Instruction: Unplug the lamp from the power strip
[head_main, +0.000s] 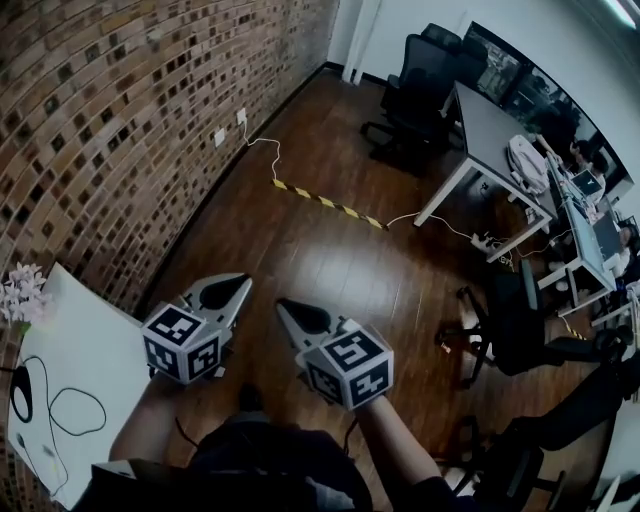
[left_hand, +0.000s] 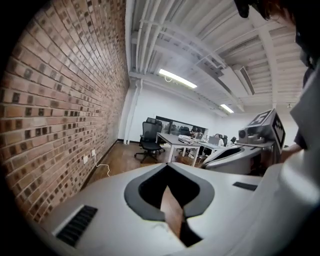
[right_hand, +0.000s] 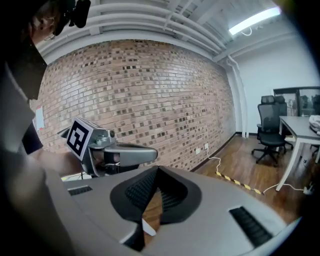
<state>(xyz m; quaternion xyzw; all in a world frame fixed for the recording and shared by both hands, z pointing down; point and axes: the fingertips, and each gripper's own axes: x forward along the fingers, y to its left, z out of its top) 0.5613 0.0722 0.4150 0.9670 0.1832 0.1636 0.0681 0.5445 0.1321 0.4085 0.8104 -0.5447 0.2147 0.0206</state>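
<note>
Both grippers hang side by side over the dark wood floor (head_main: 330, 270), holding nothing. My left gripper (head_main: 243, 282) is shut, its jaws meeting at a point (left_hand: 167, 165). My right gripper (head_main: 282, 304) is also shut (right_hand: 157, 168). Each shows in the other's view: the right gripper (left_hand: 235, 155) and the left gripper (right_hand: 125, 155). At the lower left stands a white table (head_main: 95, 340). On it lie a black round object (head_main: 20, 405) and a looped thin black cord (head_main: 78, 408). I cannot make out a lamp or a power strip for certain.
A brick wall (head_main: 120, 110) runs along the left, with a wall socket (head_main: 241, 116) and a white cable. A yellow-black cable cover (head_main: 325, 201) crosses the floor. Pink flowers (head_main: 20, 295) stand at the table's corner. A white desk (head_main: 490, 130) and office chairs (head_main: 415, 90) stand far right.
</note>
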